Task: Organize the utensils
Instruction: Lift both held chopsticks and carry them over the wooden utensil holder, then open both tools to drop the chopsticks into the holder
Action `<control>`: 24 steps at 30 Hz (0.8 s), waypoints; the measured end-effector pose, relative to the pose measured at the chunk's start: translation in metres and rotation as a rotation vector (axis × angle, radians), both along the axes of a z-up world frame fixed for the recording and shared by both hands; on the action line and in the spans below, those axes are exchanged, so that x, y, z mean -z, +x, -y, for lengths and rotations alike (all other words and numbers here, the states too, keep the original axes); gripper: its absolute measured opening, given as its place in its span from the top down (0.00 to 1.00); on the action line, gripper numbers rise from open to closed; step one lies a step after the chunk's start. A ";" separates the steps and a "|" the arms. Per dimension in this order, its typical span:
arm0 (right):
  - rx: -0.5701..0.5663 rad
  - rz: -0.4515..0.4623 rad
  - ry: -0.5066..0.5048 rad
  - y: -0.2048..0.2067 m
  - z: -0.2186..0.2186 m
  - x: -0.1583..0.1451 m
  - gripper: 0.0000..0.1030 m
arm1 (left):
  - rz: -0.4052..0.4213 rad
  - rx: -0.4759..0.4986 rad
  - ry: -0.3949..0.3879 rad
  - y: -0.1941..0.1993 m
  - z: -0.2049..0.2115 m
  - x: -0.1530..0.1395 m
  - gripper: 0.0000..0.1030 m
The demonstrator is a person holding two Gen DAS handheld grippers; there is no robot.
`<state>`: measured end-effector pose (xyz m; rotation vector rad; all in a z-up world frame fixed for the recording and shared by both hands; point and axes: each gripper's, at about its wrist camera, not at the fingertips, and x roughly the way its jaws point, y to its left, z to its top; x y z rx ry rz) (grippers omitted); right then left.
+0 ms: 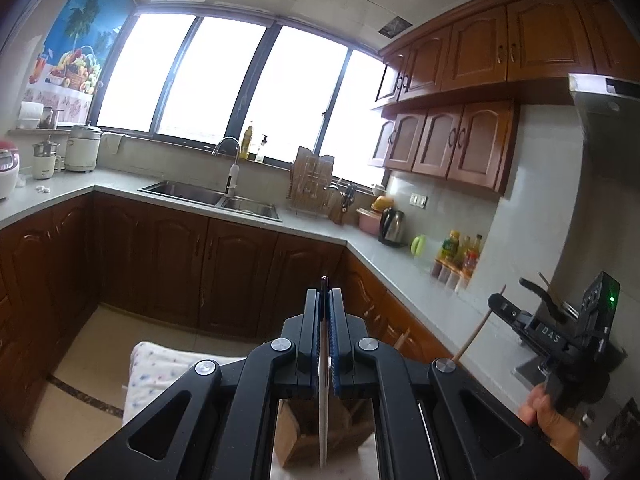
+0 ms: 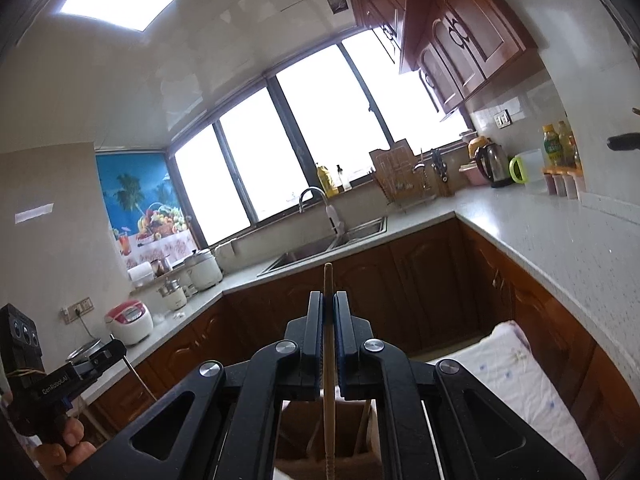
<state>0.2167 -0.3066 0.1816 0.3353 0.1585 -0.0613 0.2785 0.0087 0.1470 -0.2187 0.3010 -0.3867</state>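
Observation:
My left gripper (image 1: 325,300) is shut on a thin flat utensil (image 1: 324,392) with a pale shaft and a dark tip, held upright over a brown wooden utensil holder (image 1: 296,436) below the jaws. My right gripper (image 2: 328,304) is shut on a wooden chopstick (image 2: 329,384), upright above the same holder (image 2: 360,444), which holds other wooden sticks. The right gripper also shows in the left wrist view (image 1: 496,300) at the right, with the chopstick (image 1: 476,332). The left gripper shows in the right wrist view (image 2: 120,350) at the lower left.
A white patterned cloth (image 1: 160,372) covers the surface under the holder. Kitchen counters (image 1: 312,224) run around the room with a sink (image 1: 208,194), kettle (image 1: 392,226), bottles (image 1: 460,250) and rice cookers (image 2: 130,320). Brown cabinets stand below and above.

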 end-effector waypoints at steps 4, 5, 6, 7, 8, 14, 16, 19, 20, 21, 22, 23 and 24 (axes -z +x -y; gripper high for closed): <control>0.012 0.019 -0.008 0.013 0.006 0.001 0.95 | 0.007 -0.002 -0.053 0.021 0.003 0.014 0.98; 0.019 0.022 -0.011 0.016 0.008 0.003 0.95 | 0.016 -0.009 -0.066 0.027 0.004 0.018 0.98; 0.023 0.023 -0.013 0.020 0.009 0.005 0.95 | 0.024 -0.021 -0.070 0.031 0.005 0.022 0.98; 0.023 0.023 -0.011 0.024 0.011 0.008 0.95 | 0.031 -0.041 -0.068 0.038 0.007 0.026 0.98; 0.025 0.022 -0.007 0.026 0.012 0.011 0.95 | 0.036 -0.051 -0.068 0.042 0.009 0.032 0.98; 0.036 0.004 0.018 0.042 0.021 0.042 0.95 | 0.049 -0.094 -0.049 0.049 0.030 0.078 0.98; 0.035 -0.010 0.031 0.047 0.023 0.056 0.95 | 0.047 -0.109 -0.037 0.050 0.041 0.093 0.98; 0.035 -0.029 0.041 0.052 0.024 0.071 0.95 | 0.030 -0.101 -0.030 0.055 0.054 0.114 0.98; 0.034 -0.037 0.045 0.055 0.024 0.076 0.95 | 0.026 -0.101 -0.026 0.056 0.056 0.117 0.98; 0.033 -0.044 0.048 0.056 0.024 0.081 0.95 | 0.017 -0.098 -0.017 0.059 0.061 0.127 0.98; 0.030 -0.051 0.050 0.057 0.024 0.085 0.95 | 0.012 -0.097 -0.008 0.061 0.065 0.131 0.98; 0.029 -0.057 0.051 0.059 0.024 0.087 0.95 | 0.008 -0.097 0.003 0.063 0.067 0.134 0.98; 0.027 -0.064 0.052 0.060 0.024 0.089 0.95 | 0.006 -0.096 0.017 0.065 0.071 0.139 0.98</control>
